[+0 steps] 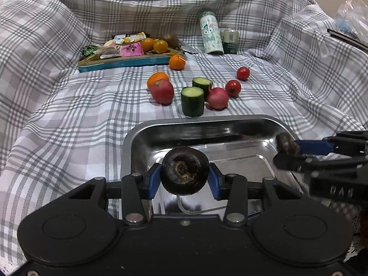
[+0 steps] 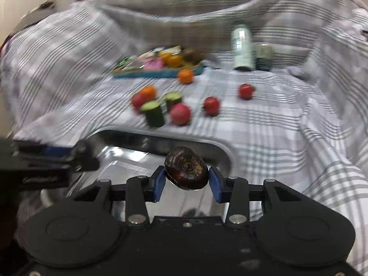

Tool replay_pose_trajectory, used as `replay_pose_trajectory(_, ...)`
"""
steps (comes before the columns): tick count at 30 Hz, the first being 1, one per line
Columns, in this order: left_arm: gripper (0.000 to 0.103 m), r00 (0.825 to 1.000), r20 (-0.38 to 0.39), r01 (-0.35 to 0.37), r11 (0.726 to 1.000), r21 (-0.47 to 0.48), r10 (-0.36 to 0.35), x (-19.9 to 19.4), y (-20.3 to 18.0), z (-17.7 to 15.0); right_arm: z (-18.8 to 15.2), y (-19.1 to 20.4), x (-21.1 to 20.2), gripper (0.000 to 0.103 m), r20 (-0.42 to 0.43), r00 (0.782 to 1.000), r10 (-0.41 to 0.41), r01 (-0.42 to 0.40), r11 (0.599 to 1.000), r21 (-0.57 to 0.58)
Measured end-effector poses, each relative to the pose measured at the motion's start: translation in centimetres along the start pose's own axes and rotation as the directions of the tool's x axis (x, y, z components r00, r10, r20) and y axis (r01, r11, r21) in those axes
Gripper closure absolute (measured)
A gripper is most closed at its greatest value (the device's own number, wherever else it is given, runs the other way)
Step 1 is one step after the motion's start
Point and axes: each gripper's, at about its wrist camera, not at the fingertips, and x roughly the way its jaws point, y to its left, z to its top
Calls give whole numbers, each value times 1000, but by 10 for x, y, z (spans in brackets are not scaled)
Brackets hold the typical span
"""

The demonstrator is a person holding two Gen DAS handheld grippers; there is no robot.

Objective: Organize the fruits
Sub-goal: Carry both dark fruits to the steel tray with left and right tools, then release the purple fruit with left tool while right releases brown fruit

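My left gripper (image 1: 185,180) is shut on a dark round water chestnut (image 1: 185,170), its blue pads pressing both sides, above the near part of the shiny steel tray (image 1: 207,120). My right gripper (image 2: 186,180) is shut on a second dark brown chestnut (image 2: 186,168) over the tray's right side (image 2: 220,147). In the left wrist view the right gripper (image 1: 286,153) comes in from the right with its chestnut (image 1: 285,141). The left gripper (image 2: 80,158) shows blurred at the left of the right wrist view.
Beyond the tray on the checked cloth lie two cucumber pieces (image 1: 192,101), two pink-red fruits (image 1: 162,90), two cherry tomatoes (image 1: 233,88) and two oranges (image 1: 177,62). A blue tray (image 1: 128,63) with packets and fruit, a bottle (image 1: 211,34) and a can (image 1: 230,41) stand further back.
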Motion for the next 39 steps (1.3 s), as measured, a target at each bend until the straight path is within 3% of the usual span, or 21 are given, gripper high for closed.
replay_pose_trajectory(5,52,998,-59,18,1000,-14,-19,8,2,0,-4,7,8,60,-62,997,48,-50,998,-37)
replay_pose_trajectory(14,52,994,-106,26,999,-23,-28,12,4,0,-5,2,14,60,-110,993,52,-54,998,-15)
replay_pose_trajectory(25,52,993,-115,34,998,-51,-39,12,8,3,-3,-2,17,57,-136,988,76,-73,997,23)
replay_pose_trajectory(39,52,997,-57,44,998,-50,-47,6,7,4,-2,-4,15,57,-112,992,65,-61,997,43)
